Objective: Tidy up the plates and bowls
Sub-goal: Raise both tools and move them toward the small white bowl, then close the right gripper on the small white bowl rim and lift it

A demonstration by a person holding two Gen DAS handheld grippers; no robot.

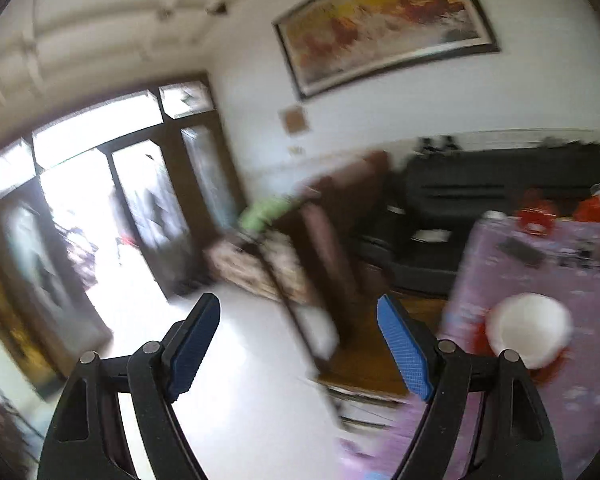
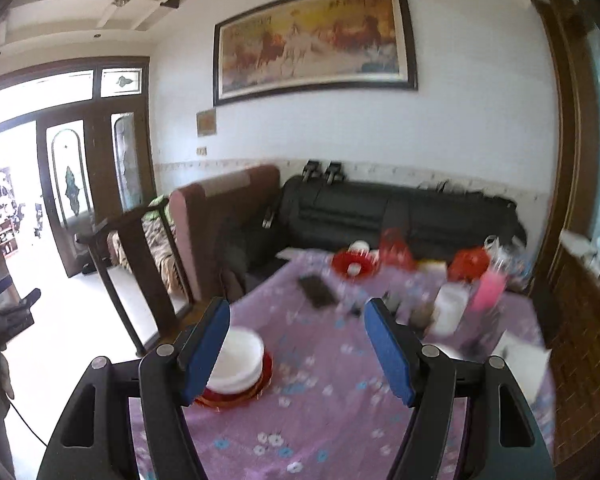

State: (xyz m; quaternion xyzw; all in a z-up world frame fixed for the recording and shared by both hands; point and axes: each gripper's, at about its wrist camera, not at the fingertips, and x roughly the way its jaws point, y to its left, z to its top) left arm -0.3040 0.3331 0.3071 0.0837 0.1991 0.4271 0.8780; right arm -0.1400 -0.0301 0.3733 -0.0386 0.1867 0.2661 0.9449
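White bowls [image 2: 238, 360] sit stacked on red plates [image 2: 256, 390] near the left edge of a table with a purple flowered cloth [image 2: 332, 420]. In the left wrist view the same white bowl [image 1: 530, 330] shows blurred at the lower right, on the red plates [image 1: 482, 338]. My left gripper [image 1: 298, 334] is open and empty, raised and aimed past the table toward the floor and doorway. My right gripper [image 2: 298, 338] is open and empty too, above the table, with the stack just behind its left finger [image 2: 206, 354].
At the table's far end stand a red dish [image 2: 354, 266], red containers [image 2: 470, 264], a pink cup [image 2: 488, 290], a white jar [image 2: 450, 312] and a dark flat object [image 2: 316, 290]. A wooden chair [image 2: 132, 256] stands left of the table. A black sofa [image 2: 400, 212] lines the wall.
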